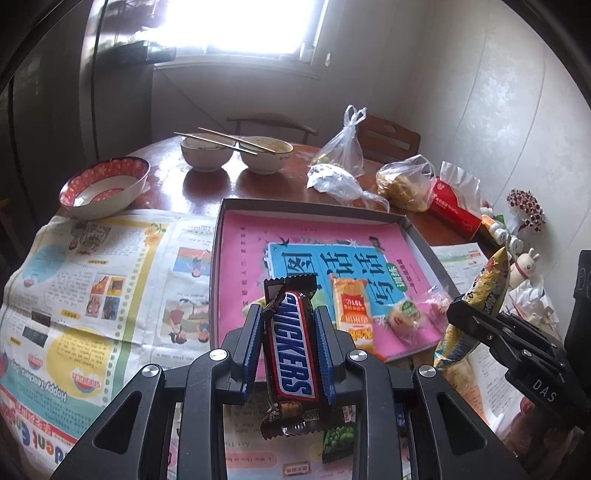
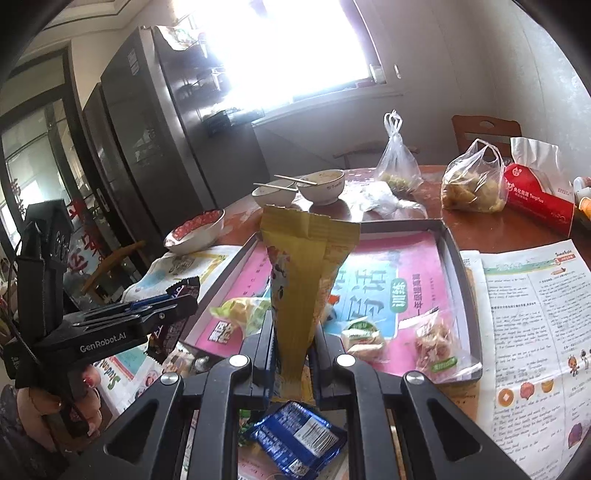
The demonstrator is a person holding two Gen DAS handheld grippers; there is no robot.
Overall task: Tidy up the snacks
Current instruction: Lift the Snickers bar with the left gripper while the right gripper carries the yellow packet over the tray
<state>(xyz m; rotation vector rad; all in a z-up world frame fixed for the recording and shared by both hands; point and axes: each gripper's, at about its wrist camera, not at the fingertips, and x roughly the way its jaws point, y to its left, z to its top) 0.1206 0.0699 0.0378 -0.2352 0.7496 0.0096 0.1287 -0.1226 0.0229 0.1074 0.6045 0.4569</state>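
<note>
A: Status on the snack sort?

B: Partway, by my read. The tray (image 1: pixel 417 236) with the pink book (image 1: pixel 251 258) in it already held four items: an orange packet (image 1: pixel 351 306), a green-label packet (image 1: pixel 404 314), a pinkish clear bag (image 2: pixel 436 343) near the tray's right edge, and a yellow-green packet (image 2: pixel 243 314) toward its left edge.

A: Grippers?

B: Both loaded. The left hand-held gripper (image 1: pixel 291 332) was pinching a chocolate bar (image 1: pixel 291 343) lengthwise between its fingers, held above the tray's near edge. The right hand-held gripper (image 2: pixel 291 354) was clamped on a yellow bag (image 2: pixel 303 280), standing upright, also over the tray's near edge. Neither was set down yet.

A: What was left?

B: At least a blue packet (image 2: pixel 299 439) and a green packet (image 1: pixel 338 443), lying on the newspaper (image 1: pixel 92 295) below the grippers, outside the tray. Possibly more hidden under the grippers; couldn't tell.

A: Surface and room?

B: Round brown counter (image 1: pixel 207 188), newspaper covering the near part. Far side: two bowls with chopsticks (image 1: pixel 229 142), a red-patterned bowl (image 1: pixel 107 184) at the left edge, tied plastic bags (image 1: pixel 343 147), a red tissue pack (image 2: pixel 535 192) on the right. Bright window (image 1: pixel 243 26) behind, dark fridge (image 2: pixel 155 129) on the left, chairs at the far edge.
</note>
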